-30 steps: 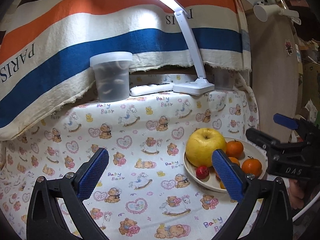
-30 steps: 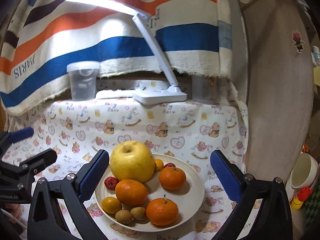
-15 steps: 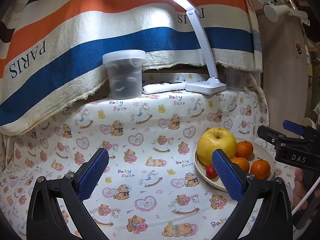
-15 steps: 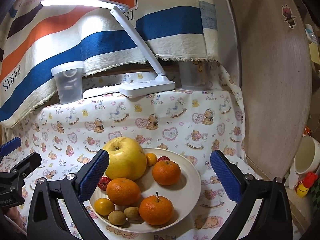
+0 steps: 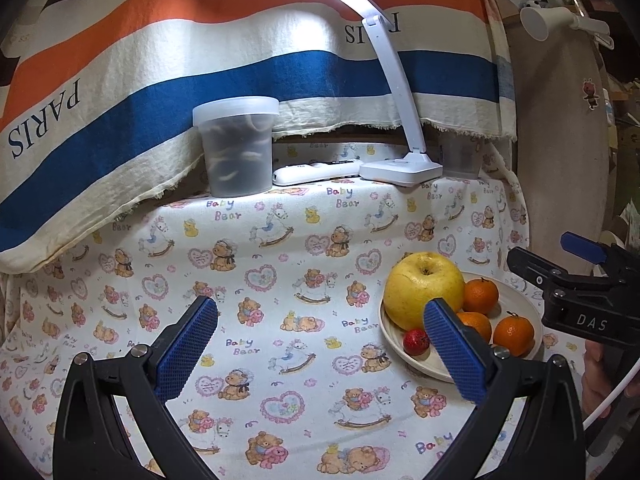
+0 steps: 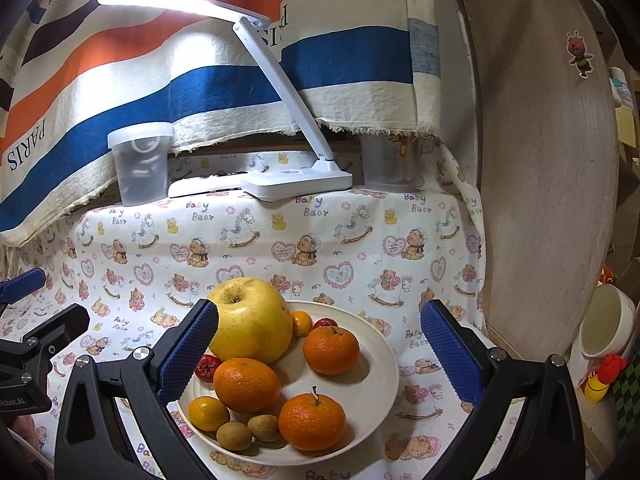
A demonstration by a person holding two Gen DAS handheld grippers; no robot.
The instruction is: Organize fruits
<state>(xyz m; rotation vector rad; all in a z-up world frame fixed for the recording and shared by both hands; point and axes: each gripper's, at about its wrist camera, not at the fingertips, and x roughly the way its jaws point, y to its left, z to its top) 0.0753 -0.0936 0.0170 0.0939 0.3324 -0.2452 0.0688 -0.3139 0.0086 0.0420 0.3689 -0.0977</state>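
Plate [image 6: 376, 364]: cream, on the bear-print cloth [image 5: 280, 264]; landmark for all entries.
Yellow apple [image 6: 252, 324]: back-left on plate, largest fruit.
Oranges: three on plate, e.g. front one [image 6: 312, 422].
Small fruit: two brown ones [image 6: 234, 435] at plate's front edge (type unclear).
Left gripper [image 5: 320, 344]: jaws wide, empty, left of plate.
Right gripper [image 6: 320, 348]: jaws wide, empty, above plate.
Lamp base [image 6: 298, 180]: behind plate.
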